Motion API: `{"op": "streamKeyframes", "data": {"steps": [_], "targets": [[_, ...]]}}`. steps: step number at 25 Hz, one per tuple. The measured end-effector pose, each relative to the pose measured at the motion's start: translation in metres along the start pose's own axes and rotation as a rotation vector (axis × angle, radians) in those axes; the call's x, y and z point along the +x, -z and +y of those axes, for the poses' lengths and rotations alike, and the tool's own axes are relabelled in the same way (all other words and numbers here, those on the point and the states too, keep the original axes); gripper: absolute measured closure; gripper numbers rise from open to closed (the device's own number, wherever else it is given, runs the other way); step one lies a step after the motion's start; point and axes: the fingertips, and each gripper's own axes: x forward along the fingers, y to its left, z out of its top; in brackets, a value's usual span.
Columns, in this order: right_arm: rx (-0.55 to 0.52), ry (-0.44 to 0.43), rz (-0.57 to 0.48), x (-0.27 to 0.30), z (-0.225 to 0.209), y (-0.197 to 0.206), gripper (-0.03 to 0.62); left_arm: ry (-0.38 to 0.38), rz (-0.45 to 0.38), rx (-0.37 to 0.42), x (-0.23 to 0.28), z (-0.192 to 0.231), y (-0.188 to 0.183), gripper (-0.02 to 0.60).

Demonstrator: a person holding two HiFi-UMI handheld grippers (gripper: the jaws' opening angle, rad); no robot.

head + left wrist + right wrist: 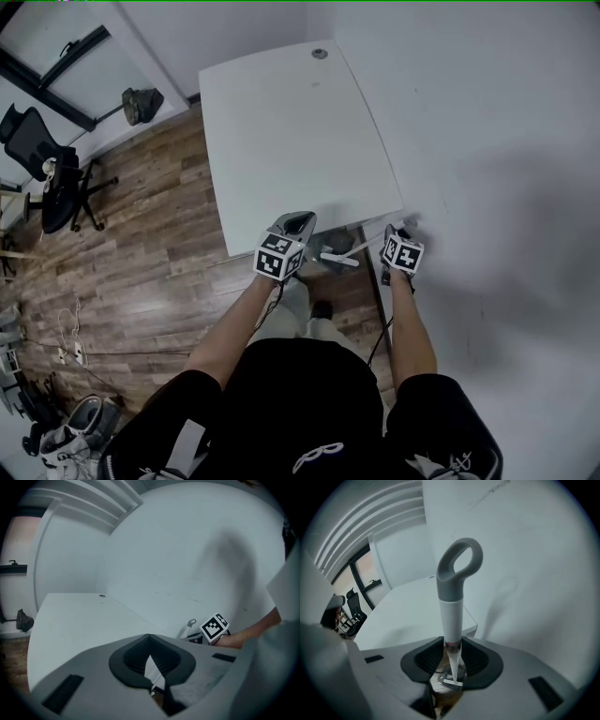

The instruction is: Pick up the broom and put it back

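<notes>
White and grey, the broom [453, 597] stands upright in the right gripper [452, 645], whose jaws are clamped on the thin shaft below the grey loop. It is close to the wall [487, 112], by the table [281, 122] corner. The left gripper [150, 638] hovers beside it, jaws together on nothing. With one narrow pinch high on a long handle, the broom may swing or slip through the pads, and the table edge could snag it.
</notes>
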Motion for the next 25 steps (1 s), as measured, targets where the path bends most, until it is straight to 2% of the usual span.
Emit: {"op": "streamKeyframes", "data": {"steps": [10,19,25], "targets": [[0.047,0.093,0.000,0.005,-0.020,-0.003,0.470,0.012,0.010,0.006,0.009,0.009,-0.003,0.571],[0.144,0.115,-0.003,0.004,-0.038,0.001,0.465,0.013,0.015,0.019,0.009,0.007,-0.005,0.571],[0.147,0.118,-0.013,-0.004,-0.043,0.004,0.465,0.014,0.009,0.028,0.006,0.000,-0.007,0.571]]}}
